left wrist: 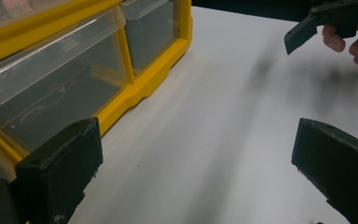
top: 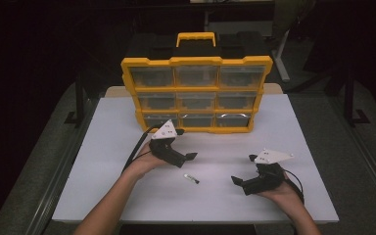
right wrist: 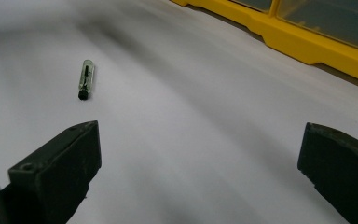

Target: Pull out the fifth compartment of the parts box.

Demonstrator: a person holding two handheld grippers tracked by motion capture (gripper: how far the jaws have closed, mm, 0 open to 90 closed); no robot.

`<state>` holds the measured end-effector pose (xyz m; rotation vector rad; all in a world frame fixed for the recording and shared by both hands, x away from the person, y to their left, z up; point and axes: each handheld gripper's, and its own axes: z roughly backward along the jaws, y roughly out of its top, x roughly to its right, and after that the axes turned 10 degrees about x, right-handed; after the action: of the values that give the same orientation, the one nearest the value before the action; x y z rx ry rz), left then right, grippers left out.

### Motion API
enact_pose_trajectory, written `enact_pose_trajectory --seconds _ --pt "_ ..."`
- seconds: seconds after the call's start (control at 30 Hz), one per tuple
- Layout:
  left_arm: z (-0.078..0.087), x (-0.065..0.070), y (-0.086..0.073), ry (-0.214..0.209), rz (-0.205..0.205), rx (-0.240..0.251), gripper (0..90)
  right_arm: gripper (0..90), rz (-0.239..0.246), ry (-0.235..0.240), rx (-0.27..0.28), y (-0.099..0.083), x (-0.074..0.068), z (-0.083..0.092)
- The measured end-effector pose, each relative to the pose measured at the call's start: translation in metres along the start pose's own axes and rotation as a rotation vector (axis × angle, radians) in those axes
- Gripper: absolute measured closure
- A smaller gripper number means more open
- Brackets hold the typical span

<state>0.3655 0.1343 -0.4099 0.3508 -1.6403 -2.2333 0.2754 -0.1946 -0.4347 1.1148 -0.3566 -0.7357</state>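
A small clear tube with a black tip [top: 191, 178] lies on the white table [top: 127, 196] between my two grippers, and the right gripper view has it [right wrist: 86, 80] ahead of the left jaw. My left gripper [top: 186, 145] is open with nothing in it, just in front of the yellow organizer [top: 196, 61] with clear drawers. In its own view the left gripper [left wrist: 198, 140] faces the bottom drawers [left wrist: 60, 88]. My right gripper [top: 244, 169] is open and empty at the front right, to the right of the tube, its jaws [right wrist: 200, 140] wide apart over bare table.
The organizer stands upright at the back of the table, its yellow base [right wrist: 307, 42] near the right gripper's line. A hand with the right gripper [left wrist: 307, 28] is at the top right of the left gripper view. Dark floor surrounds the table.
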Motion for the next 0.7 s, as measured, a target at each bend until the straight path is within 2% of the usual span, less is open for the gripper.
enact_pose_trajectory --seconds 0.53,0.7 --pt "-0.0064 -0.0016 0.0002 -0.014 -0.008 0.016 1.9 0.0 0.008 0.001 0.007 0.0002 0.0001 0.0002" --pt "-0.0079 -0.0011 -0.0003 -0.023 -0.021 0.014 1.9 0.0 0.012 0.004 0.007 0.0001 0.0004 -0.0002"
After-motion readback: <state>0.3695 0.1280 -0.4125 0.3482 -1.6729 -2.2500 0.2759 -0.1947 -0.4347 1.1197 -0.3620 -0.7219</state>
